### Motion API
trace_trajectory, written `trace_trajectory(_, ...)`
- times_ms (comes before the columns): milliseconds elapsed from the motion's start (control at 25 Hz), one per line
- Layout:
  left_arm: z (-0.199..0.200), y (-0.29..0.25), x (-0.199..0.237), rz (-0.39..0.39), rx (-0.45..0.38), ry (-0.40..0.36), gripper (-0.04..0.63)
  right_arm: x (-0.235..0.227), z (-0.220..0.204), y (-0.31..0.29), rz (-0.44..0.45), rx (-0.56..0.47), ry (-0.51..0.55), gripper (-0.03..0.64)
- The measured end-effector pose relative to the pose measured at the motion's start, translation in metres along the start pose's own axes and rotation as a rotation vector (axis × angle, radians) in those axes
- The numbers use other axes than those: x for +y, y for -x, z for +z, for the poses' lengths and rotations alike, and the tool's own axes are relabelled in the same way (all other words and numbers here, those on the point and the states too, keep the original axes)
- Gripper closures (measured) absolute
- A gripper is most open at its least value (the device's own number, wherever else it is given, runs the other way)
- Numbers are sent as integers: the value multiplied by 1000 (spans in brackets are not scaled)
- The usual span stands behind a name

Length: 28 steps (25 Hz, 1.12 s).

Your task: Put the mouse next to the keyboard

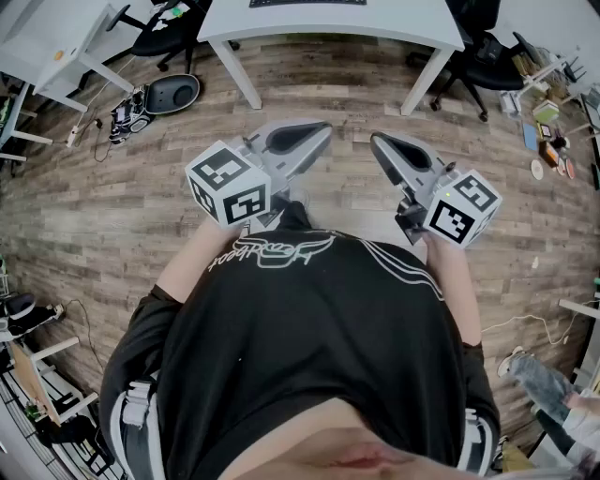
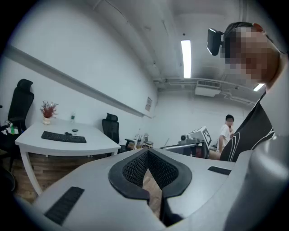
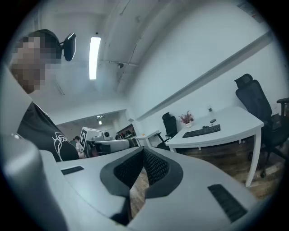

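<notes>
Both grippers are hovering level and empty, jaws together: left gripper, right gripper. At twelve o'clock, on the desk, the mouse is lying just beyond the keyboard.

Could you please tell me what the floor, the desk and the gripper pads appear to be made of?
Floor: wood-look planks, matt, grain and seams visible; real wood or laminate, unclear. Desk: smooth white top and legs, probably painted or laminated board. Pads of the left gripper: black, finely textured, likely rubber.
</notes>
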<state>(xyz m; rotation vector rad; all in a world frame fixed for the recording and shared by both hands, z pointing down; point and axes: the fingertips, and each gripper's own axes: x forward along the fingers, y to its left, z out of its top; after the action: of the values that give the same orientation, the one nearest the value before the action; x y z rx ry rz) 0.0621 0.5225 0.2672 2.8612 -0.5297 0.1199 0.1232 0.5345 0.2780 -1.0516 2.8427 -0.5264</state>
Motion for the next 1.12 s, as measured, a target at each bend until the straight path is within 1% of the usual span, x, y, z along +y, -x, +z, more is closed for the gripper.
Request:
trace_trajectory(440,3,-10,2,2,15,-8,588,-4,3,3,-12,-15,35,607)
trace_trajectory(680,5,-11,26,-2,1,6,588,-11,2,-19,7,-5,41,607)
trace_trajectory(880,3,-15,70,-1,-11,42,588,-40,3,-55,-5,19,24,607)
trace_trajectory(1120,8,-24,160,12,-14,89,588,-96,12,-126,-22,54,-9,607)
